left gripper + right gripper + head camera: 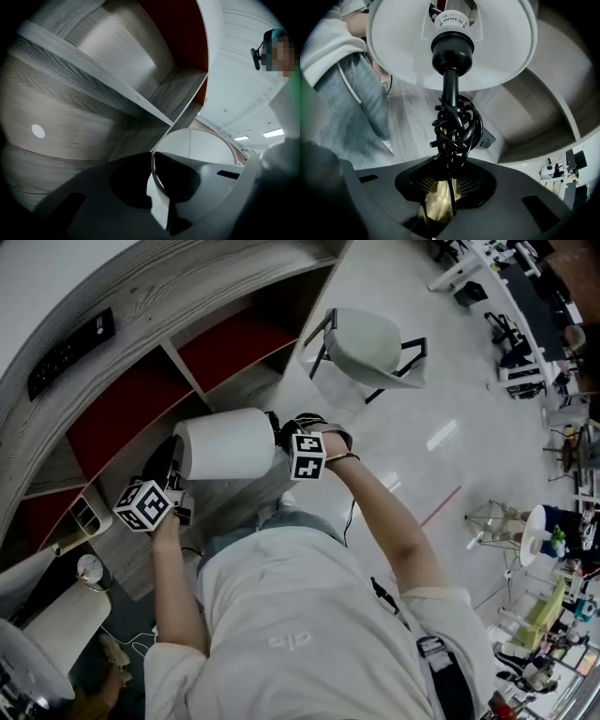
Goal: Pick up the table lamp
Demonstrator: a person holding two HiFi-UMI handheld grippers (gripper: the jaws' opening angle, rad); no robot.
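Shirt [309, 634]: soft white cloth, closest under my head camera.
Right gripper [439, 211]: matte dark jaws clamped on the glossy brass stem [438, 199] of the table lamp [225, 442], with black cord [454, 124] coiled above.
Left gripper [157, 197]: nearly closed, pinching the thin rim of the white drum shade [201, 147].
Lamp position: I see it held tilted, apparently clear of the grey wood-grain shelf [141, 296].

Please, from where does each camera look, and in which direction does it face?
Head view: on the person's head, facing steeply down at table lamp and shelf unit; forearms, torso show.
Left gripper view: on left claw, facing the shade rim it clamps, shelf unit behind; a head shows top right.
Right gripper view: on right claw, facing along the brass stem it holds into the shade; clothing shows left.
Shared: head and left gripper views both show the shelf unit.
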